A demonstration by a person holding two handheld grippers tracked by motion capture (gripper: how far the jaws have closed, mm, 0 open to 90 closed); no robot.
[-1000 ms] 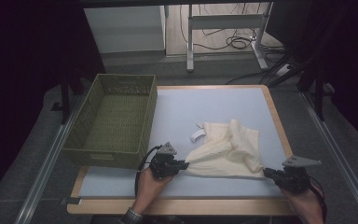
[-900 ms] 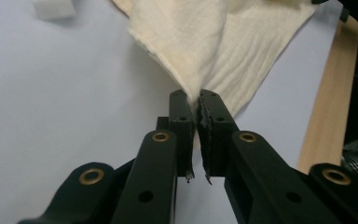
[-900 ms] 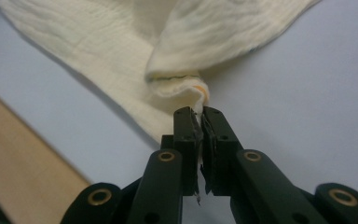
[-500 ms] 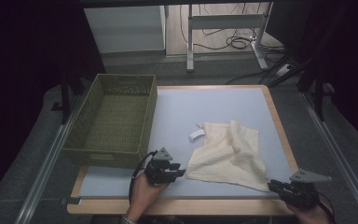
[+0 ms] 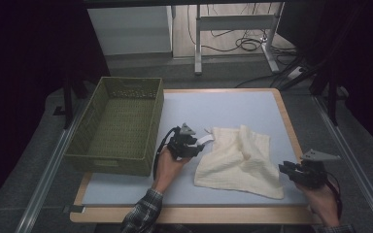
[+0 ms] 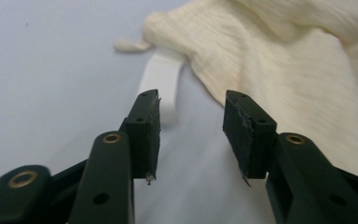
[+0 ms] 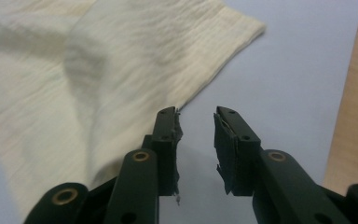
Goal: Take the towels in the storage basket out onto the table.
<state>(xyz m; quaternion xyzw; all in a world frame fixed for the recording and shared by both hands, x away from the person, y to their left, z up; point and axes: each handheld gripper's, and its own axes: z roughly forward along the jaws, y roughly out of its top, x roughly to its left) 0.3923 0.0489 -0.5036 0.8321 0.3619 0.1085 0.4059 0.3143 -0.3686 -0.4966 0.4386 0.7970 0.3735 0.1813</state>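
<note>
Lying rumpled at the table's (image 5: 184, 196) near-right part, the cream cloth (image 5: 240, 160) is looking light, soft, floppy; left gripper (image 5: 193, 144) and right gripper (image 5: 285, 171) have just been opening, nothing between the jaws; best pinching at hemmed corners.

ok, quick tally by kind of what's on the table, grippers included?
Cream cloth: 1
White tag on the cloth: 1
Green basket: 1
Grippers: 2, left gripper and right gripper, both open with nothing between the jaws
Total: 5

One cream cloth (image 5: 240, 160), one green basket (image 5: 119, 126), one table (image 5: 233, 104), and two tools: left tool (image 5: 190, 145), right tool (image 5: 291, 171).
</note>
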